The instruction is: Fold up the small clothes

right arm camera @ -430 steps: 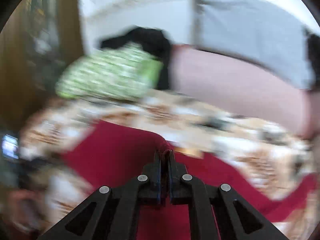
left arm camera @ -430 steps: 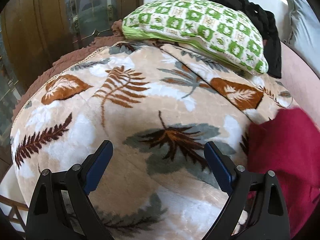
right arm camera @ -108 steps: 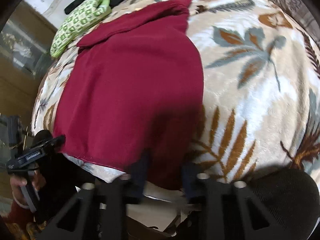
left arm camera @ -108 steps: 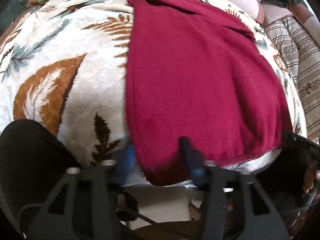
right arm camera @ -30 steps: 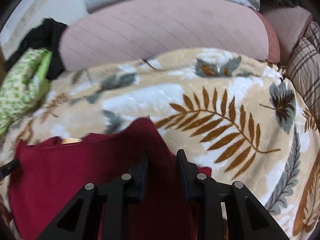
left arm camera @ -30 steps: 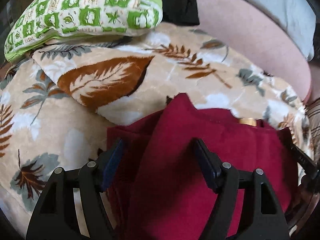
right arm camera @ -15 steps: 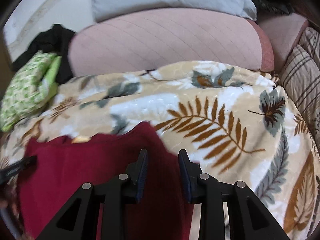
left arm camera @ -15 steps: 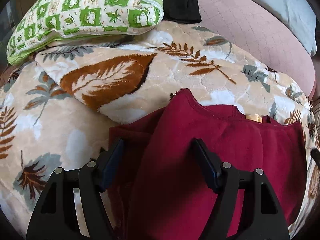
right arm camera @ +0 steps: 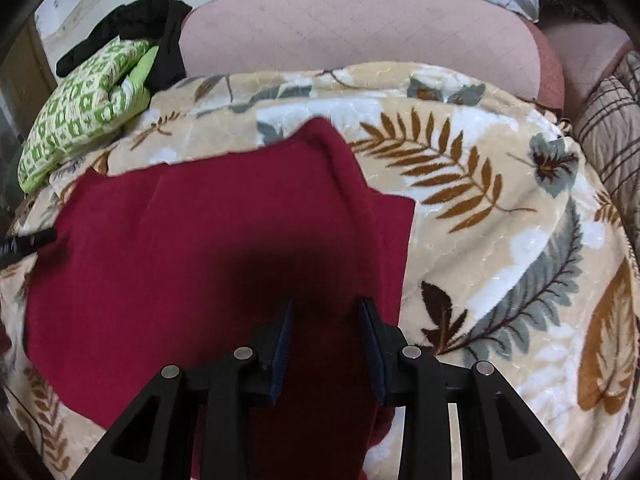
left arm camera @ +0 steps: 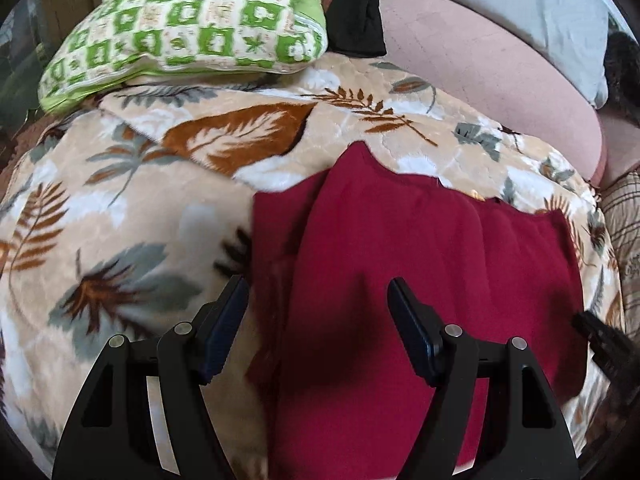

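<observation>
- Red garment [left arm camera: 420, 272] lies on the leaf-print blanket [left arm camera: 132, 216], folded over once; judged partway, more folds left.
- Long axis runs left-right across the bed; fold corners point toward the pink cushion [right arm camera: 360, 28].
- Left gripper [left arm camera: 316, 300] released, wide, empty.
- Right gripper [right arm camera: 326, 322] opening, nothing pinched.

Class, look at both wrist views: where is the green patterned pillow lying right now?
The green patterned pillow lies at the far left of the bed in both views, on the leaf-print blanket, with a black garment touching its right end.
</observation>
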